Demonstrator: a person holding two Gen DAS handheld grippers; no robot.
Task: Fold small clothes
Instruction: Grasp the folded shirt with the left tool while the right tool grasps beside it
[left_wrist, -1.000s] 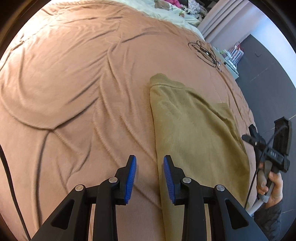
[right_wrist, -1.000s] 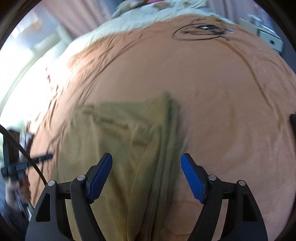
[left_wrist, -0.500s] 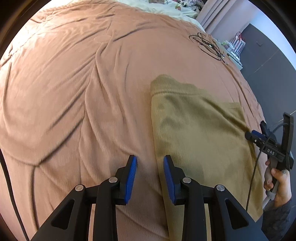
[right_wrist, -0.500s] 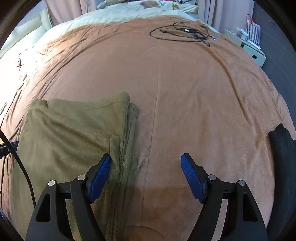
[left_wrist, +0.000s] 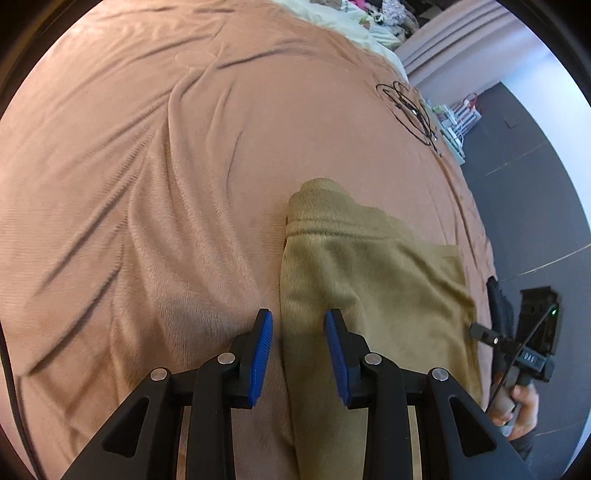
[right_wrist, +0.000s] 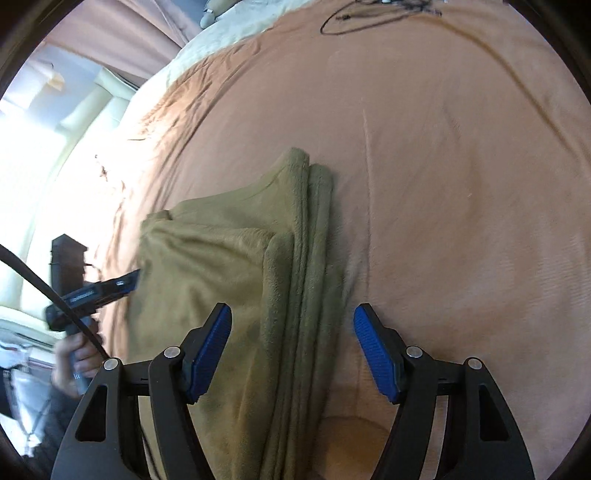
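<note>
Left gripper: blue pads parted by a narrow gap, straddling the left folded edge of the olive fleece garment; hard to tell whether the pads actually touch the cloth, nothing clearly clamped. Right gripper: spread wide, blue fingers poised on either side of the garment's layered right edge, closed on nothing.

Garment: folded into a flat, roughly rectangular stack, lying on the tan blanket covering the bed, a hemmed band running across its far end. In the right wrist view, several stacked layers visible along its right side, a shorter top flap ending partway up.

Beyond: blanket creased in long ridges to the left of the garment. A loop of black cable resting on the blanket near the far right corner. Pale bedding at the head of the bed. Pinkish curtains and dark floor off to the right. Window glare at the left of the right wrist view.
</note>
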